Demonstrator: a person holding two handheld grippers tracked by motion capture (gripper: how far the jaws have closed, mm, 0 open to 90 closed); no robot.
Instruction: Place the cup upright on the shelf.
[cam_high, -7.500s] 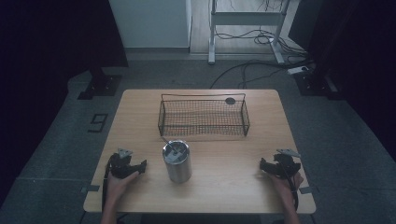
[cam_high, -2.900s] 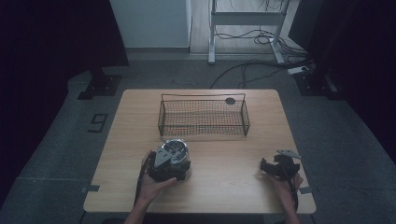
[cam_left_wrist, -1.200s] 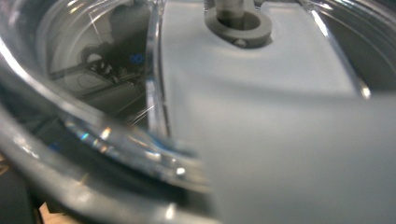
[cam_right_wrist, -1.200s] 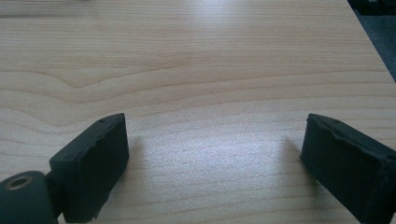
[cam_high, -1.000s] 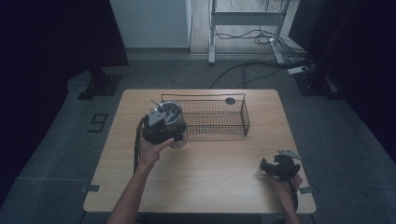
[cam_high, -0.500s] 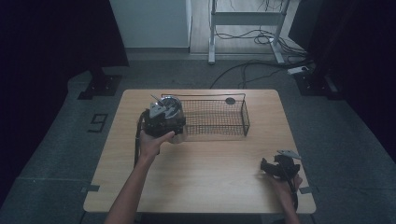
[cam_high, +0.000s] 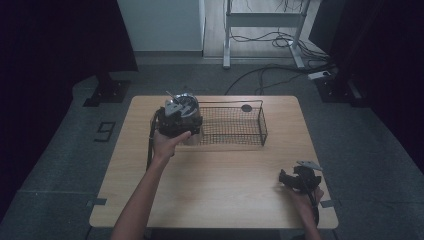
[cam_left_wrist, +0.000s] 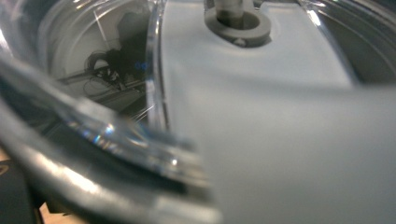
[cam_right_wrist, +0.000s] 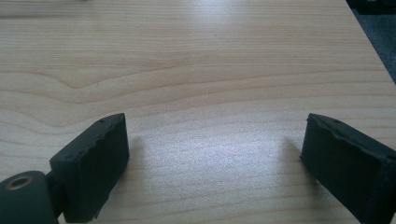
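- The right tool (cam_high: 295, 179) is resting at the near right corner of the light wooden surface (cam_high: 225, 175), with the person's right hand (cam_high: 305, 196) lying behind it.
- In the right gripper view, its two black jaws are standing wide apart with nothing but bare wood grain (cam_right_wrist: 210, 93) between them, so this tool is released.
- The person's left forearm (cam_high: 142, 200) is reaching from the near edge across the surface, toward the far left.
- The left hand (cam_high: 167, 142) is holding the left tool (cam_high: 179, 120) up at the near left corner of the black wire basket (cam_high: 235, 127).
- The left tool is grasping a round silver metal canister with a clear lid (cam_high: 186, 107), and the canister is showing above and behind the tool's body.
- The canister is sitting at the basket's left end; whether it is inside the wire wall or just over it cannot be told.
- In the left gripper view, the canister's clear lid rim (cam_left_wrist: 116, 135) and pale inner plate (cam_left_wrist: 280, 116) are pressing very close to the camera, blurred.
- A grey ring fitting (cam_left_wrist: 236, 23) is sitting on the plate at the top of that view.
- The basket is standing on the far half of the surface, with a small dark round object (cam_high: 246, 107) at its far right rim.
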